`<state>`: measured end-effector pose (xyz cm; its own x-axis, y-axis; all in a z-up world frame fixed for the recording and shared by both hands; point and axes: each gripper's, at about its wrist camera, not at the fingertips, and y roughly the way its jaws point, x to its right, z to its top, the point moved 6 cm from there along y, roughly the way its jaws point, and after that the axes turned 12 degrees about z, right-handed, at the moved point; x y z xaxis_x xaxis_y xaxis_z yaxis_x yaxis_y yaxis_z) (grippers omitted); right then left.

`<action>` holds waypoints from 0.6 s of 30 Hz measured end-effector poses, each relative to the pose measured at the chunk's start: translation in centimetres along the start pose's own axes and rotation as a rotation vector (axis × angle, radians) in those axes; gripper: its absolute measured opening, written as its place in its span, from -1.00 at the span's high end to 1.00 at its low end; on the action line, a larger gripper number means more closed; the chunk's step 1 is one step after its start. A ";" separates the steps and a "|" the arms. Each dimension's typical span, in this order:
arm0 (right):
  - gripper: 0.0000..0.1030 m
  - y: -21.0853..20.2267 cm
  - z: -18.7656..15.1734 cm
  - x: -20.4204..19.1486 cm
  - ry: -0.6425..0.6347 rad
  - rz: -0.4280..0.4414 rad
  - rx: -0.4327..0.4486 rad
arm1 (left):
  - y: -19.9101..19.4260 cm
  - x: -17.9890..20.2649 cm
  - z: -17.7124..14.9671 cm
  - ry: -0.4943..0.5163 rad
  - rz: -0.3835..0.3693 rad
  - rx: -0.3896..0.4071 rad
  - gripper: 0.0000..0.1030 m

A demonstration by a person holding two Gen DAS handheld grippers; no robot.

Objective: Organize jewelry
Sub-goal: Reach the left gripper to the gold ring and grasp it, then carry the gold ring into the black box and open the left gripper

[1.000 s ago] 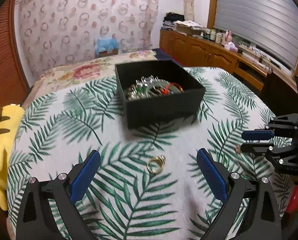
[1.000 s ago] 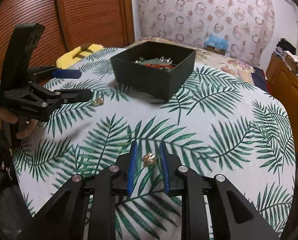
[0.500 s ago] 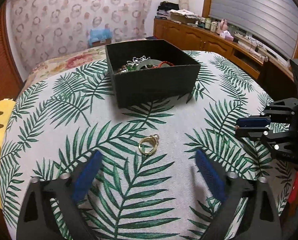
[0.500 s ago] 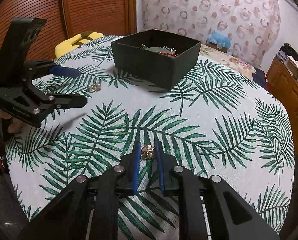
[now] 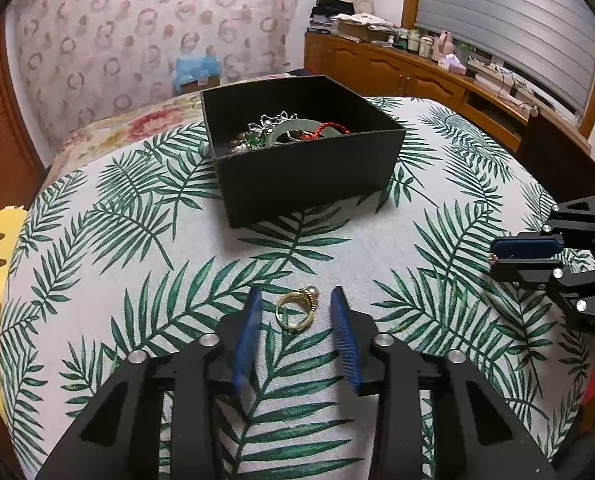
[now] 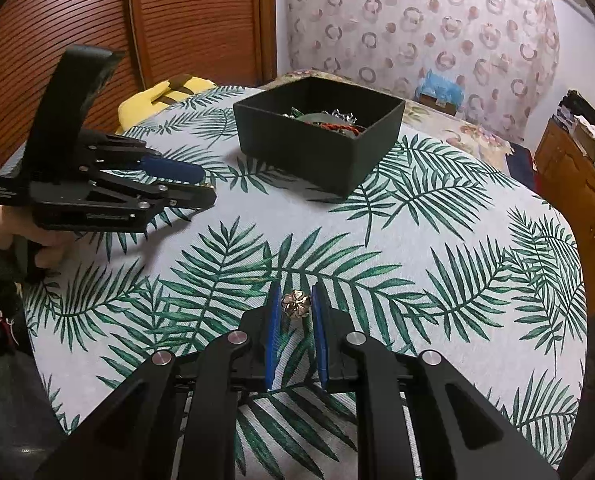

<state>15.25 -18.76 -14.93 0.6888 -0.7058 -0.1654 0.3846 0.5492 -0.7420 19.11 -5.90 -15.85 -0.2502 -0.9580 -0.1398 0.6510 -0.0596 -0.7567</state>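
My left tongs (image 5: 295, 314) and right tongs (image 6: 296, 306) look alike: black angular linkage arms, round silver screws at the joints, ribbed blue pads (image 5: 244, 340). At the frame's left edge, my hand (image 6: 5, 228) wears a dark sleeve.

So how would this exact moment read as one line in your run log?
left tool: closing around gold ring, not yet gripped | right tool: shut on flower-shaped piece | black box: jewelry inside
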 end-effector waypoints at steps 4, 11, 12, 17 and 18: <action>0.67 -0.2 0.2 -0.2 -0.005 0.003 0.005 | -0.1 -0.2 -0.1 -0.005 -0.004 0.000 0.62; 0.67 -0.6 0.9 -0.4 -0.011 0.004 0.016 | -0.2 -0.3 -0.3 -0.015 -0.015 0.007 0.64; 0.67 -0.6 1.0 -0.4 -0.012 0.004 0.017 | -0.3 -0.3 -0.2 -0.019 -0.015 0.012 0.64; 0.67 -0.9 2.2 -0.3 -0.023 -0.001 0.035 | -1.0 -0.5 0.2 -0.029 -0.016 0.036 0.65; 0.67 -0.9 2.5 -0.2 -0.025 -0.002 0.039 | -1.3 -0.6 0.5 -0.031 -0.016 0.046 0.65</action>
<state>16.27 -18.00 -12.56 0.7033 -0.6954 -0.1474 0.4093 0.5657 -0.7159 18.75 -5.38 -14.52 -0.2391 -0.9650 -0.1075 0.6795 -0.0872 -0.7285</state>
